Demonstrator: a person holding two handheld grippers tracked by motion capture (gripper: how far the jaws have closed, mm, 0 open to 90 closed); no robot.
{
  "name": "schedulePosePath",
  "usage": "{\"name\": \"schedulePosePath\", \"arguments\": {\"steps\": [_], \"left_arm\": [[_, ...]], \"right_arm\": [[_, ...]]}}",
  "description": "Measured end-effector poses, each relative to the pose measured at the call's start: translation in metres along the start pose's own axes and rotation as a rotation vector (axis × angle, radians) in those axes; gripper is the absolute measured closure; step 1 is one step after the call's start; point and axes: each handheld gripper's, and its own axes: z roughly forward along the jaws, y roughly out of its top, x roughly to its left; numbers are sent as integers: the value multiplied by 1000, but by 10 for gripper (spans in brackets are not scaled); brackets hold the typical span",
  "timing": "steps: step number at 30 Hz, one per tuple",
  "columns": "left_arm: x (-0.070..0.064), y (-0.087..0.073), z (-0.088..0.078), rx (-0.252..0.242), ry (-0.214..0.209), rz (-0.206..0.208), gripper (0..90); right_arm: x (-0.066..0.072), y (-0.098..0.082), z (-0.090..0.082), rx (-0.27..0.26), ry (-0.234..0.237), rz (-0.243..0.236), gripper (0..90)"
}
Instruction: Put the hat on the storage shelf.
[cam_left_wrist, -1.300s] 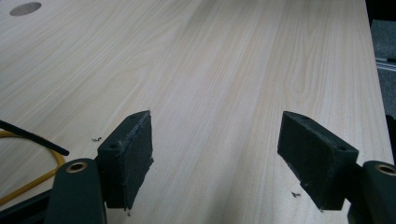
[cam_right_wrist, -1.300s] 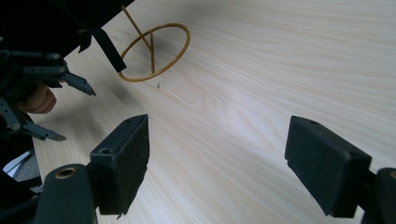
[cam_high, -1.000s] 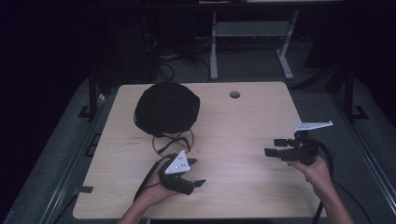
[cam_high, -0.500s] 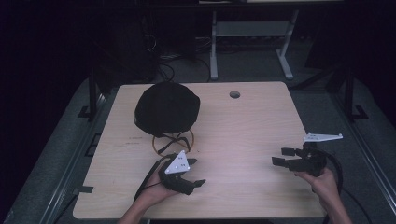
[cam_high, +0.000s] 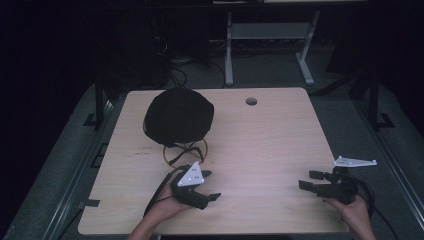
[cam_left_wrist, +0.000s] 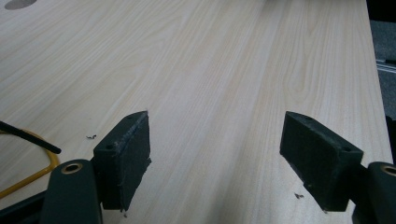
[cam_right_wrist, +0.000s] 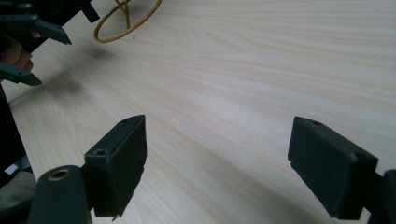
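Right gripper (cam_high: 312, 181) has dropped lower and nearer the tabletop (cam_high: 270, 135) front edge, jaws apart. Left gripper (cam_high: 209, 186) holds position, jaws apart, empty. Black cap (cam_high: 178, 116) sits far-left, yellow ring (cam_high: 186, 150) beside it.

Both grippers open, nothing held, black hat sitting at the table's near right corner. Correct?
Not quite. The black hat sits at the far left of the table, beyond the left gripper, as the high view shows. The rest holds: the left gripper and the right gripper are both open with nothing between the fingers.
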Motion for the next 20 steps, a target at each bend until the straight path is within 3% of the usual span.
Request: {"name": "schedulePosePath", "arguments": {"steps": [10,14,15,20], "left_arm": [[0,0,2,2,-11,7,240],[-1,1,2,2,-16,8,240],[-2,1,3,0,-18,12,240],[-3,1,3,3,-21,15,240]], "right_arm": [[9,-25,0,-42,26,25,181],[15,-31,-4,-58,15,12,182],[19,-34,-6,-70,-10,-8,183],[19,-35,-6,-82,2,1,183]]}}
